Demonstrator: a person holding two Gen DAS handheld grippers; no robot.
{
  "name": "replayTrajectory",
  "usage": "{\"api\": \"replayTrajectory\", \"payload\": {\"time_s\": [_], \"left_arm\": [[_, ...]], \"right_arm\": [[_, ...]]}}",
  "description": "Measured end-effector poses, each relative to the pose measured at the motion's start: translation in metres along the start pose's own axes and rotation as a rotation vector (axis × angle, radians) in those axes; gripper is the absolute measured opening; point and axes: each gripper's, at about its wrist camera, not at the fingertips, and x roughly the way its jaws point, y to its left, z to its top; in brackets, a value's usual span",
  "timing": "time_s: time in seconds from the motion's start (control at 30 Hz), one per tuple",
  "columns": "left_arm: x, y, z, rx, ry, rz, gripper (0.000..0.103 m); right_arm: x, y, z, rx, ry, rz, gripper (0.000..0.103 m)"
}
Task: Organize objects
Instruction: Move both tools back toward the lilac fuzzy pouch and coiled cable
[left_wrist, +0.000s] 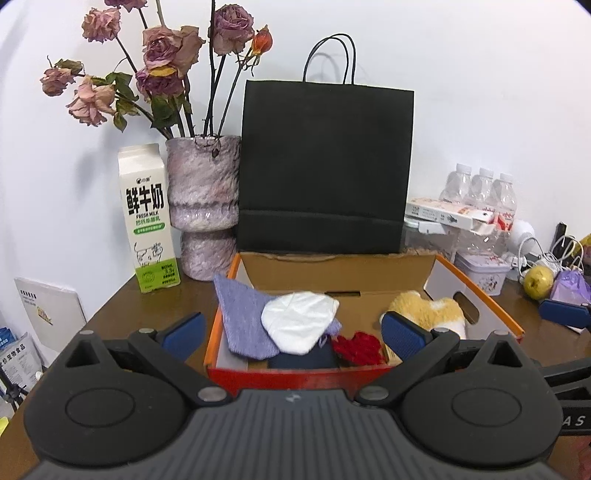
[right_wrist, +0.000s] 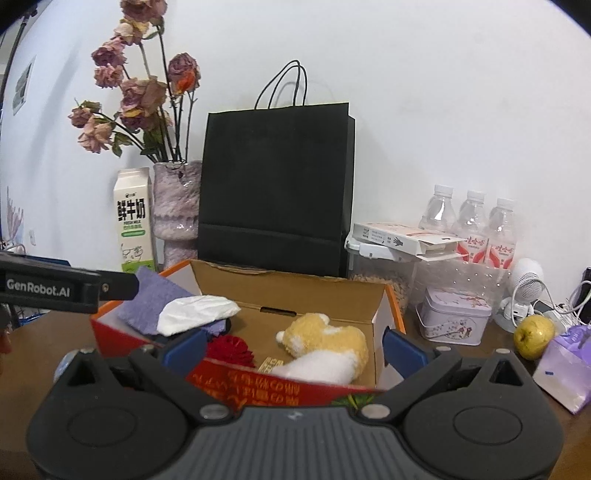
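An open orange-edged cardboard box (left_wrist: 476, 291) (right_wrist: 388, 306) sits on the brown table. Inside lie a purple cloth (left_wrist: 240, 317) (right_wrist: 147, 299), a white cloth (left_wrist: 299, 325) (right_wrist: 195, 314), a red fuzzy item (left_wrist: 358, 347) (right_wrist: 229, 350), a dark blue item (left_wrist: 303, 360) and a yellow-and-white plush toy (left_wrist: 428, 310) (right_wrist: 325, 343). My left gripper (left_wrist: 293, 334) hovers open above the box's near wall, with nothing between its fingers. My right gripper (right_wrist: 293, 347) is open at the box's near right side, also holding nothing.
Behind the box stand a black paper bag (left_wrist: 325, 162) (right_wrist: 273, 184), a vase of dried roses (left_wrist: 203, 206) and a milk carton (left_wrist: 147, 218). At right are water bottles (right_wrist: 469, 225), a lilac tin (right_wrist: 454, 317), an apple (right_wrist: 533, 334) and a purple packet (right_wrist: 565, 365).
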Motion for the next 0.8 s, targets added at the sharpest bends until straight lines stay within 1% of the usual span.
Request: {"api": "replayTrajectory", "payload": {"time_s": [0.17,0.33,0.63,0.8], "left_arm": [[-0.013,-0.001,-0.012,-0.004,0.008,-0.001,0.103],[-0.026,-0.003,-0.026,-0.005,0.034,-0.004,0.103],[-0.055,-0.008,-0.043,0.006,0.016,-0.013,0.103],[-0.065,-0.007,-0.051,-0.009,0.028,-0.022,0.103]], "right_arm": [[-0.02,0.003,-0.011,-0.01,0.007,0.008,0.103],[-0.039,0.008,-0.021,-0.024,0.015,0.014,0.103],[-0.069,0.016,-0.039,-0.037,0.028,0.01,0.103],[-0.082,0.018,-0.048,-0.03,0.04,0.01,0.103]]}}
